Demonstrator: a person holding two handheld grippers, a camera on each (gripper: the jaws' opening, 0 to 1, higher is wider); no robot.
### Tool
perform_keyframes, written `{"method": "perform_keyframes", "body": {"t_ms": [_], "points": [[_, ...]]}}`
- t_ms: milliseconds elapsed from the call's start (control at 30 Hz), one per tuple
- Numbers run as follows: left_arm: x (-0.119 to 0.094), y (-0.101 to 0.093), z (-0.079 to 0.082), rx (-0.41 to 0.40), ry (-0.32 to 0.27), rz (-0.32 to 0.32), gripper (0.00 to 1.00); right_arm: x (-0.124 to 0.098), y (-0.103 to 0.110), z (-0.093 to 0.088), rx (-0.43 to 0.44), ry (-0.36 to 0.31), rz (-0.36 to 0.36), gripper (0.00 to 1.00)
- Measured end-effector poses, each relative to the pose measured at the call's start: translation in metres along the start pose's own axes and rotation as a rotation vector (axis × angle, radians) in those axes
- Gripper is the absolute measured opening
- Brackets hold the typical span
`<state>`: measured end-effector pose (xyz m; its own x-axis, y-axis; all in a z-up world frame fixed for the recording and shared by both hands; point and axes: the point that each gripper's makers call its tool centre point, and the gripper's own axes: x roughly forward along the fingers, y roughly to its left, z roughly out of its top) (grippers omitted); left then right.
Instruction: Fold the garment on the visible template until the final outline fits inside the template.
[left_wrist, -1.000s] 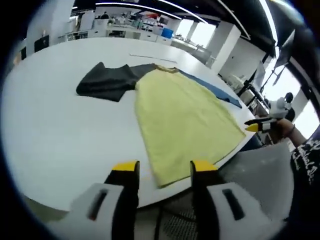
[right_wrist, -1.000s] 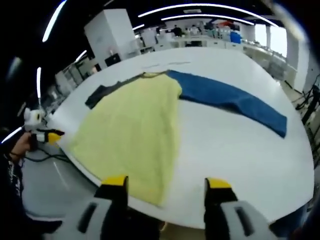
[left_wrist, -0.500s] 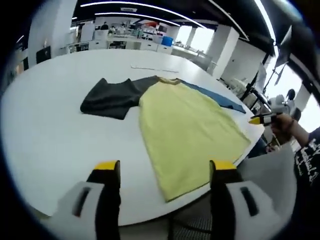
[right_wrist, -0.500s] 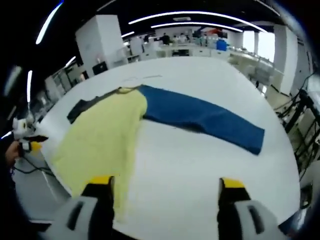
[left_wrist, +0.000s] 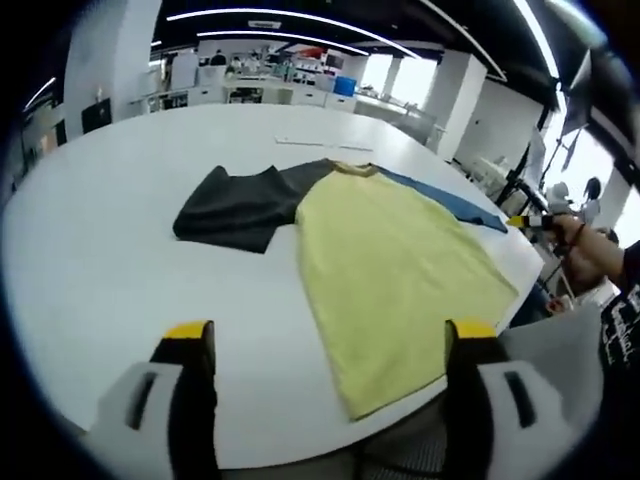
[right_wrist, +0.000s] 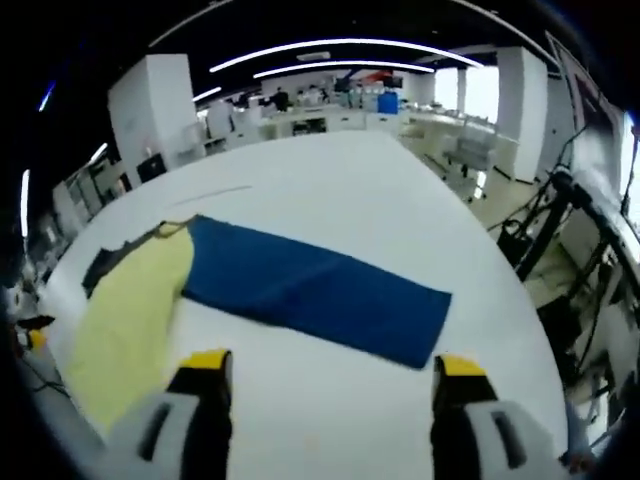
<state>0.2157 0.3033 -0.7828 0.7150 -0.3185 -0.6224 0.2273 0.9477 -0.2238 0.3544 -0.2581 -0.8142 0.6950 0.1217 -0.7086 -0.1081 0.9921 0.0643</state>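
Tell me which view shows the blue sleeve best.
The right gripper view: the blue sleeve lies full length across the white table, from the yellow body to its cuff. The left gripper view shows a thin foreshortened strip of it beyond the yellow body.

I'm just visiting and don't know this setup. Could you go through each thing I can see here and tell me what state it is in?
left gripper: open, holding nothing, above the table's near edge.
right gripper: open, holding nothing.
yellow garment: spread flat, unfolded, its hem at the table edge.
dark sleeve: laid out flat to the side.
blue sleeve: stretched out flat on the other side.
white table: bears the garment.
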Motion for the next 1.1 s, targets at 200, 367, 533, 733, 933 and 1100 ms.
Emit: {"method": "perform_keyframes", "body": {"t_ms": [200, 367, 533, 733, 933, 1100], "points": [[0.005, 0.005, 0.007, -0.015, -0.006, 0.010, 0.98, 0.026, -0.027, -0.008, 0.119, 0.031, -0.005, 0.76], [0.007, 0.007, 0.008, -0.019, -0.003, 0.014, 0.98, 0.028, -0.038, -0.009, 0.115, 0.049, -0.047, 0.72], [0.010, 0.008, 0.006, -0.014, 0.012, 0.018, 0.96, 0.022, -0.041, -0.008, 0.130, 0.045, -0.082, 0.66], [0.013, 0.006, 0.005, -0.013, 0.020, 0.018, 0.93, 0.028, -0.056, -0.010, 0.118, 0.063, -0.109, 0.56], [0.012, 0.005, 0.009, 0.014, 0.010, 0.050, 0.88, 0.024, -0.063, -0.016, 0.095, 0.082, -0.167, 0.43], [0.010, 0.011, 0.009, 0.029, 0.020, 0.077, 0.85, 0.023, -0.061, -0.017, 0.126, 0.079, -0.184, 0.38]]}}
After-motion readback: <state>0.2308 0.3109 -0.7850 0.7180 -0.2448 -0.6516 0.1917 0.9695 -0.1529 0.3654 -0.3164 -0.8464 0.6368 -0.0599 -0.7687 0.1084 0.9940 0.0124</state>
